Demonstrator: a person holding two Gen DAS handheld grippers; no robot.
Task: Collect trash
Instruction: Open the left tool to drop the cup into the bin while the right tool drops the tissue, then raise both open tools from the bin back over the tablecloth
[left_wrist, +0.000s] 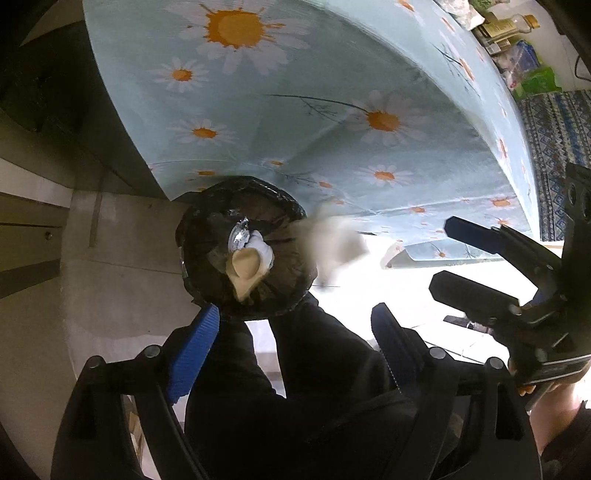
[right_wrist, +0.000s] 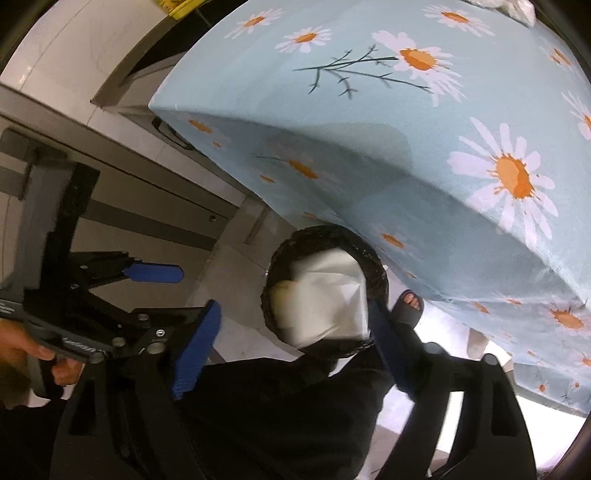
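I keep the trash bin (left_wrist: 247, 254), lined with a black bag, on the floor just beside the daisy-cloth tabletop (left_wrist: 295, 110), so scraps drop straight in. A pale tissue (right_wrist: 325, 295) is blurred over its mouth, touching neither tool. My left hand-held gripper (left_wrist: 295, 354) and right hand-held gripper (right_wrist: 291, 350) both hang wide above it, holding nothing.

A table draped in a pale blue daisy-print cloth (left_wrist: 332, 92) fills the upper frame; pale tiled floor (left_wrist: 122, 258) lies lower left.
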